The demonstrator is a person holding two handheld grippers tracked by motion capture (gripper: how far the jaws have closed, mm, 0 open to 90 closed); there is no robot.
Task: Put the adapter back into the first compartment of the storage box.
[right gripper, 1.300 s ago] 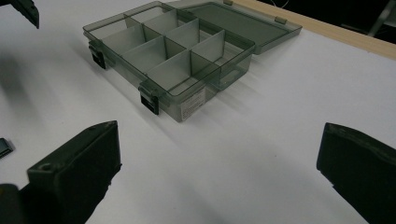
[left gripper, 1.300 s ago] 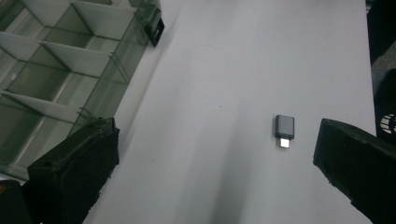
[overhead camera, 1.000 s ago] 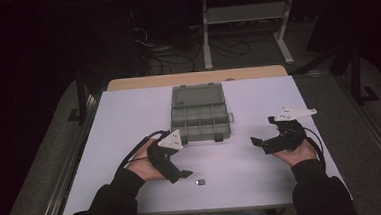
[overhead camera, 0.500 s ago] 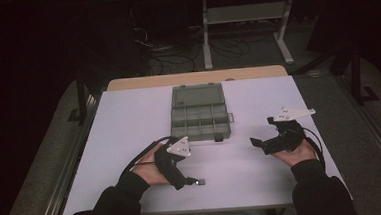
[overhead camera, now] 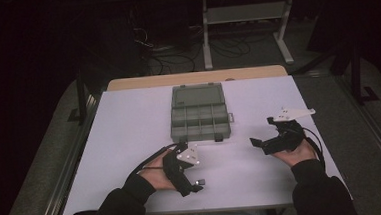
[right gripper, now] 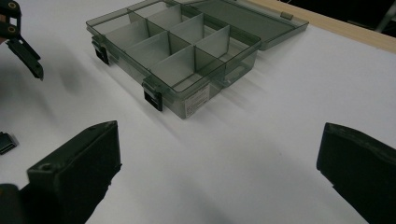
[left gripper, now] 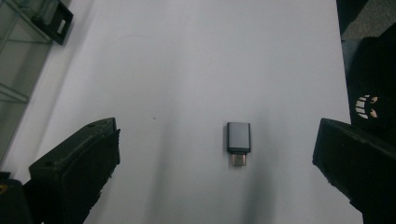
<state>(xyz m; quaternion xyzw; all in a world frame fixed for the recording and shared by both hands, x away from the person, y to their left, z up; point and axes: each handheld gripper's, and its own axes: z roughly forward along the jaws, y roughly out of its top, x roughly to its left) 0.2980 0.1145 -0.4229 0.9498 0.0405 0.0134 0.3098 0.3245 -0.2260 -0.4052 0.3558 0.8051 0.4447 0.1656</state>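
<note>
- Small grey USB adapter (left gripper: 238, 143) lying flat on the white bench (overhead camera: 129, 121), near its front edge, plug end toward the left gripper's camera, well apart from the compartment box (overhead camera: 199, 112) farther back.
- Left gripper (overhead camera: 192, 183) poised over the adapter, jaws spread wide with one on each side of it, touching nothing, holding nothing.
- Right gripper (overhead camera: 260, 139) off to the right, hovering above bare bench, jaws likewise wide apart and empty, aimed toward the box.
- Box: smoky translucent plastic, lid (right gripper: 243, 16) folded back flat, dividers forming several open compartments, all apparently empty; black latches (right gripper: 153, 98) on the near wall.
- Handling, as a judgement: adapter likely very light and rigid, metal-looking shell smooth and probably slippery; low profile against the bench, so easy to skid or flip if nudged from one side.
- Best hold probably across the two long flanks of the grey shell, not on the narrow protruding plug, jaws brought down close to the bench before closing.
- Box probably light too, liable to slide if bumped.
- Writing: pale label (right gripper: 196, 100) on the box's near wall, print too small to read; a white mark on dark fabric at the right edge of the left gripper view, not legible as a word; nothing readable on the adapter.
</note>
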